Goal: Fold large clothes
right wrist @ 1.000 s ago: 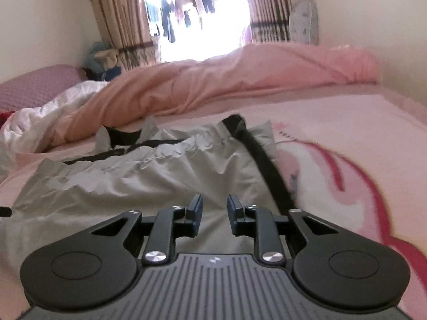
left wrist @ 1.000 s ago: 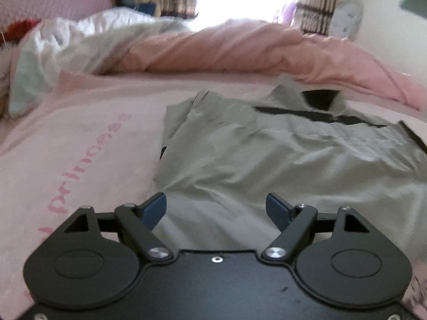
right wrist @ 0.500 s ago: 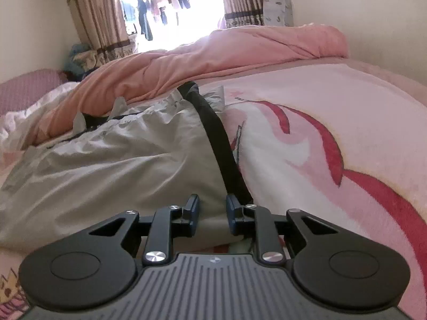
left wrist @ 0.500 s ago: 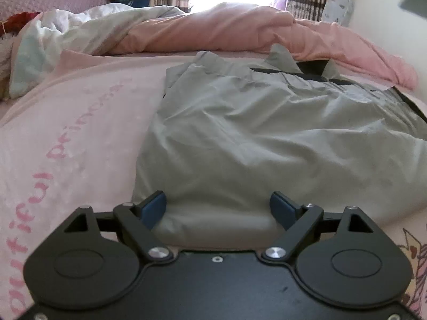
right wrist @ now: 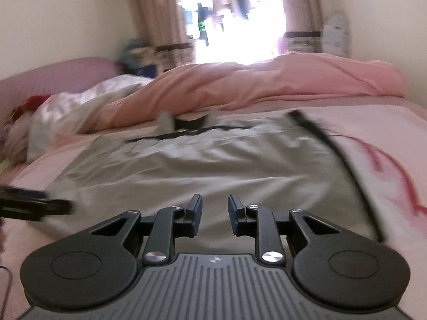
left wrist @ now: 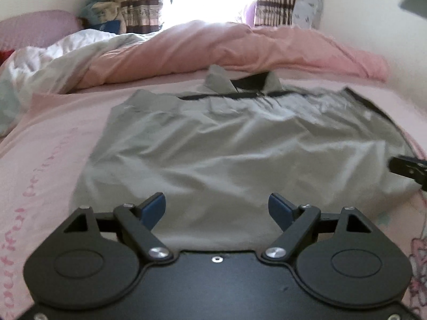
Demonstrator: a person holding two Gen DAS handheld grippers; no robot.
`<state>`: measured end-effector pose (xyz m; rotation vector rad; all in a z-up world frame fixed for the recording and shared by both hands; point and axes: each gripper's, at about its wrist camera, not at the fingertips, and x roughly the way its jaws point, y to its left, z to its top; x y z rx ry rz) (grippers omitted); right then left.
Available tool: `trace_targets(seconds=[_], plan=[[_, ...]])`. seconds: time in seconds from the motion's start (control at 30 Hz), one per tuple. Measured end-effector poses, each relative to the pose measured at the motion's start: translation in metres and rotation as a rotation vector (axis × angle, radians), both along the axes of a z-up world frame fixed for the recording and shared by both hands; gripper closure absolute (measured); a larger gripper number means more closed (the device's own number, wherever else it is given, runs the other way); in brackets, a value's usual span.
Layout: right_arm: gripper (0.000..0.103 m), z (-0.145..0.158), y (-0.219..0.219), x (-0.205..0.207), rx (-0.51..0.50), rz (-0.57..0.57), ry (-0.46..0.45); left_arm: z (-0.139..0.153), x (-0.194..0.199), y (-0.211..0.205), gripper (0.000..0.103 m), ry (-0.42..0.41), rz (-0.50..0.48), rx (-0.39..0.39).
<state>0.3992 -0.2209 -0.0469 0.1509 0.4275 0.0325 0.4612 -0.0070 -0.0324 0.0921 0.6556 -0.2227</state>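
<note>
I have my left gripper (left wrist: pixel 216 204) spread wide and my right gripper (right wrist: pixel 214 207) narrowly parted, neither holding anything, both poised over the near hem of the grey garment (left wrist: pixel 240 157) lying flat on the pink bedspread (left wrist: pixel 48 160), presumably ready to pinch that edge for a fold.

Pink bed (left wrist: pixel 53 138), grey garment (left wrist: pixel 226 154) spread flat, pink duvet (left wrist: pixel 213 45) bunched behind

Blown-out window (right wrist: pixel 234 26) backlight, motion blur, fisheye-warped edges
</note>
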Motion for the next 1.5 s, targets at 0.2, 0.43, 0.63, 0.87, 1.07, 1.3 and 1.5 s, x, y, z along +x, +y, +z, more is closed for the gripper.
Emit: trace_targets(seconds=[0.2,0.43,0.63,0.87,1.07,1.3,1.5], plan=[[0.075,-0.032,0.03,0.019,-0.06,0.012,0.093,-0.036,0.019,-0.013,0.01,0.076,-0.02,0.039],[0.075,-0.022,0.035,0.021,-0.079,-0.02,0.126,-0.035,0.027,-0.009,0.006,0.098,-0.007,0.024],[0.075,0.003,0.042,0.03,-0.068,-0.039,0.083,0.0,0.034,-0.02,0.009,0.055,-0.008,-0.011],[0.075,0.001,0.038,0.069,-0.054,-0.094,0.119,0.006,0.075,-0.035,0.009,0.031,0.062,0.069],[0.079,-0.02,0.029,0.082,-0.034,-0.109,0.137,-0.026,0.102,-0.026,0.003,0.11,0.096,0.053],[0.079,-0.012,0.032,0.08,-0.055,-0.096,0.114,-0.024,0.107,-0.024,0.005,0.111,0.093,0.034],[0.078,0.004,0.031,0.1,-0.037,-0.005,0.026,0.001,0.122,-0.033,0.006,0.042,0.075,-0.029]])
